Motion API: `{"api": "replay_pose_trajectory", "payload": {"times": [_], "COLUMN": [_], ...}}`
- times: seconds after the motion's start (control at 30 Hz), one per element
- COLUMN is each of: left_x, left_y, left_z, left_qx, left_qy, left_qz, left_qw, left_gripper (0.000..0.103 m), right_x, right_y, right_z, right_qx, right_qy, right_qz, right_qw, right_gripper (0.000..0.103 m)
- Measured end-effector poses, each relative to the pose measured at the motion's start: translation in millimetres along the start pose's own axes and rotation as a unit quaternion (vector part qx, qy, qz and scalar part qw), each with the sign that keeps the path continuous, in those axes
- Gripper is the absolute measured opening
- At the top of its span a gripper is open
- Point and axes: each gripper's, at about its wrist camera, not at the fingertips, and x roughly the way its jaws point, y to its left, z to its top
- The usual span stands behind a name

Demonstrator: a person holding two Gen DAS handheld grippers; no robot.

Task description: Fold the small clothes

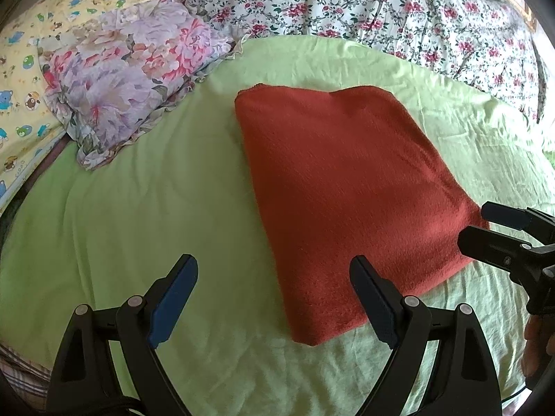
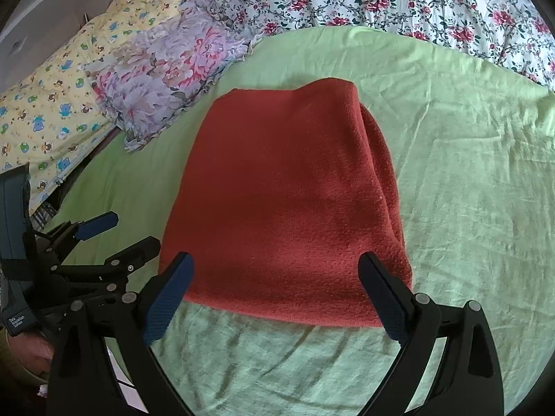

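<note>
A bed fills both views, spread with a light green sheet [image 1: 156, 180] that shows soft creases. Beyond the sheet, at the far side, lies a white quilt with small red flowers [image 1: 347, 3]. At the far left sits a frilled pillow with large pink and lilac blooms [image 1: 128, 79], and left of that a yellow blanket printed with little bears [image 1: 20, 79].

A red knitted cloth [image 1: 343, 187] lies folded on the green sheet, roughly a rectangle with layered edges showing along its right side in the right wrist view [image 2: 288, 201]. It rests flat, a little right of the middle of the sheet, just right of the pillow but not touching it.

The left gripper [image 1: 274, 298] hovers near the near-left corner of the cloth. Its two blue-padded fingers stand wide apart and hold nothing; the right-hand finger [image 1: 374, 305] sits over the near edge of the cloth, the other over bare sheet.

The right gripper [image 2: 275, 298] is spread just as wide and empty, its fingers framing the near edge of the cloth from above. Whether any pad touches the fabric cannot be told.

In the left wrist view the right gripper [image 1: 485, 228] shows at the right, by the cloth's near-right corner. In the right wrist view the left gripper [image 2: 121, 235] shows at the left, beside the cloth's left edge.
</note>
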Motion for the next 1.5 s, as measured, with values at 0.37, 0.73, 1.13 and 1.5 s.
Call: {"api": "replay_pose_trajectory", "payload": {"times": [0.37,0.73,1.13,1.5], "left_x": [-2.4,-4.4,-7.3,-6.0], "left_y": [-0.4,-1.1,-5.3,-6.1], "left_z": [-1.7,0.3,3.2,6.2], "left_qx": [-0.003,-0.005,0.001,0.0], "left_qy": [0.0,-0.001,-0.005,-0.005], "left_qz": [0.002,0.001,-0.004,-0.009], "left_qw": [1.0,1.0,1.0,0.9999], "left_gripper": [0.09,0.09,0.09,0.09], "right_x": [-2.9,-6.2,-9.8,-13.5], "right_y": [-0.1,2.2,4.3,1.3], "right_z": [-2.4,-1.3,-1.4,-3.6], "right_qx": [0.015,0.018,0.023,0.037], "right_qy": [-0.004,-0.007,-0.011,-0.016], "right_qz": [0.003,0.003,0.005,0.007], "right_qw": [1.0,1.0,1.0,0.999], "right_gripper": [0.096,0.096,0.096,0.096]}}
